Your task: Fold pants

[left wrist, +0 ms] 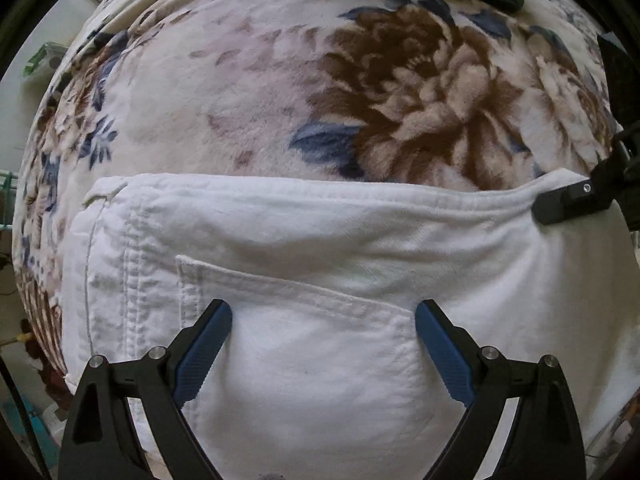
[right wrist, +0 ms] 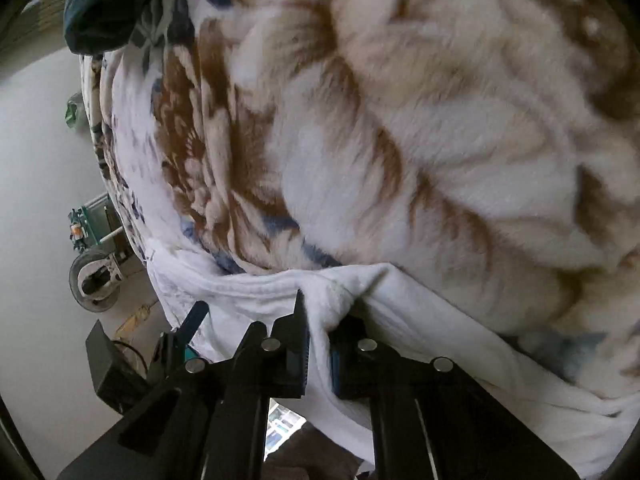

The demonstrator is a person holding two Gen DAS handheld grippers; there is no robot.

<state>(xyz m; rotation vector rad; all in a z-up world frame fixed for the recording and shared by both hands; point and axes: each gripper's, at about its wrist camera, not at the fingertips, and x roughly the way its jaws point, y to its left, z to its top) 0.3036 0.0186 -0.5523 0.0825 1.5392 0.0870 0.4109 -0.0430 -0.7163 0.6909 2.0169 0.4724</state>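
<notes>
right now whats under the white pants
The white pants lie on a plush floral blanket, which shows past the waistband and at the sides. What lies beneath the blanket is covered. The right tool pinches one waistband corner.

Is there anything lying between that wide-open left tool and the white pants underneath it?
Nothing visible. The left tool hangs open right over the white pants, above the back pocket, with only bare cloth between its fingers. The right tool already pinches the pants' edge on the floral blanket.
</notes>
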